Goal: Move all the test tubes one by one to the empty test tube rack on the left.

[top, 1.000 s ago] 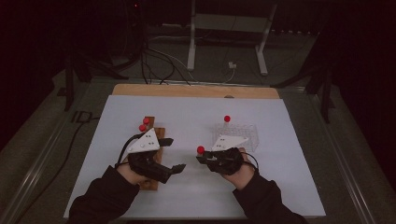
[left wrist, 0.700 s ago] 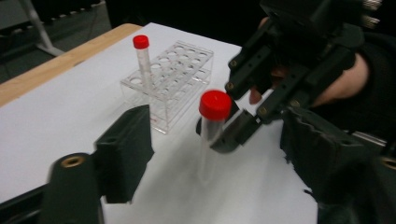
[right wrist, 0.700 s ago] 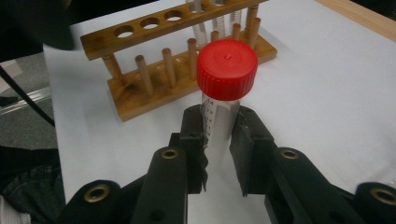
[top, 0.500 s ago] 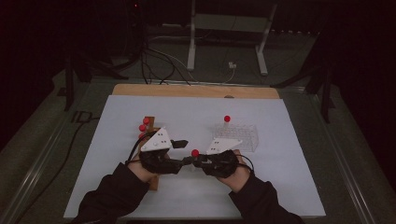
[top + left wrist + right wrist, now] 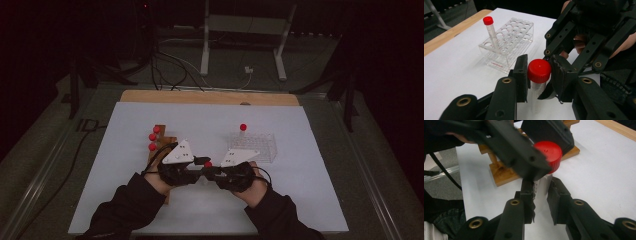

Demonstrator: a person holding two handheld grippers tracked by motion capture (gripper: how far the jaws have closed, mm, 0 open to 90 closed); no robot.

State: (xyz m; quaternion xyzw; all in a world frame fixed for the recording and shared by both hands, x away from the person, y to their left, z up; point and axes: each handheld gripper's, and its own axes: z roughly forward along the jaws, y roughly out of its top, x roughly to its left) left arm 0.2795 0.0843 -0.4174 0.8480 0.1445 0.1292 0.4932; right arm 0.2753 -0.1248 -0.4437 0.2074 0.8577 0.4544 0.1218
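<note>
Clamping the tube's body above the white mat, the right gripper holds it while the left gripper, just closing, pinches its red cap; a skewed twist could slip it loose.

On the white bench the left tool and the right tool meet tip to tip around a red cap. Behind the left tool stands a wooden rack with three red-capped tubes. Behind the right one is a clear rack with one red-capped tube.
</note>
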